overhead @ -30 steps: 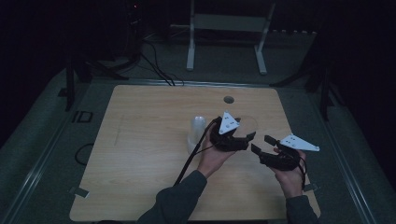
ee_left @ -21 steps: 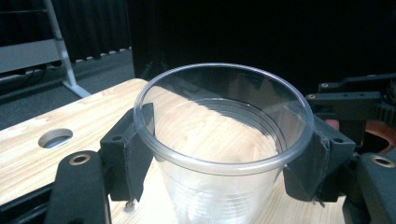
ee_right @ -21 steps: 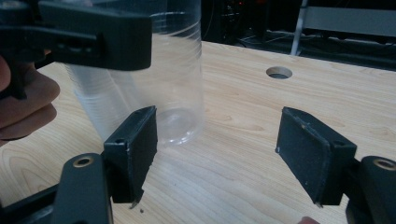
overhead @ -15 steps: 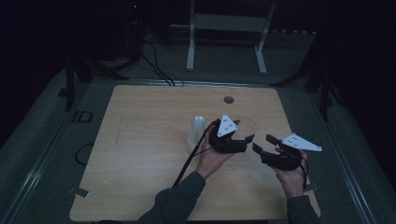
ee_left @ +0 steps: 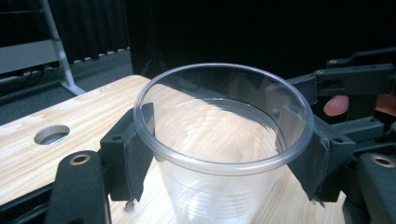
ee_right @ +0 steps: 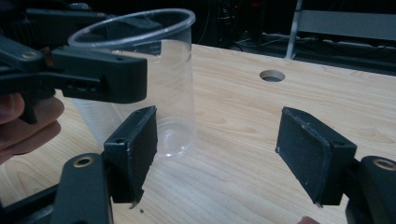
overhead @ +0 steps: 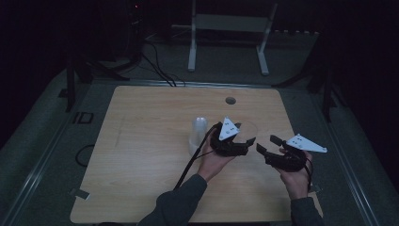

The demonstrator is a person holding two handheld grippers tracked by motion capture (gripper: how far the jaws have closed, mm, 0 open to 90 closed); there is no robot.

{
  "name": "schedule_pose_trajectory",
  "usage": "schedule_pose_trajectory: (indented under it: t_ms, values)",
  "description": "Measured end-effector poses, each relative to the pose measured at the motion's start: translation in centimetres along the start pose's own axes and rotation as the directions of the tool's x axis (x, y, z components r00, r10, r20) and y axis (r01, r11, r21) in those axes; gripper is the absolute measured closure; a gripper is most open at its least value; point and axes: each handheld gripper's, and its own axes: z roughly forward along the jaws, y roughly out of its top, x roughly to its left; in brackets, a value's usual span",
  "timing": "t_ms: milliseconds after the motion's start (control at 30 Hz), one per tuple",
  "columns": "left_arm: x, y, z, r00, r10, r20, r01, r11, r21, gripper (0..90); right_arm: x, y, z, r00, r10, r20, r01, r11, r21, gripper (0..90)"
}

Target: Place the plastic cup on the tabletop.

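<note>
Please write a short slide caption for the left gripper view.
Left hand-held gripper clamps a clear cup over the wooden table.

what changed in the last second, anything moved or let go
Nothing visibly changed. The left hand-held gripper stays clamped on the clear plastic cup just under its rim, and the right hand-held gripper stays open beside it. The second cup stays put on the wooden table.
</note>
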Motion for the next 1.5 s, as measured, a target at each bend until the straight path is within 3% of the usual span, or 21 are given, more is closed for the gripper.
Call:
schedule_pose_trajectory:
  t_ms: [500,900,1500]
  values:
    - [0.1,-1.7,0.6,0.9994,0.019,-0.029,-0.018,0.9997,0.013,28.9,-0.1,0.0,-0.2,1.0000,-0.001,0.005,0.001,1.000,-0.003,29.0]
    - [0.2,-2.6,0.8,0.9998,0.013,-0.018,-0.013,0.9999,0.001,28.9,-0.2,0.1,-0.2,1.0000,0.001,0.007,-0.001,1.000,-0.005,29.0]
    - [0.0,-3.9,1.5,1.0000,0.004,-0.001,-0.004,0.9997,0.023,28.9,-0.1,0.2,-0.3,0.9999,0.000,0.010,0.001,1.000,-0.013,29.0]
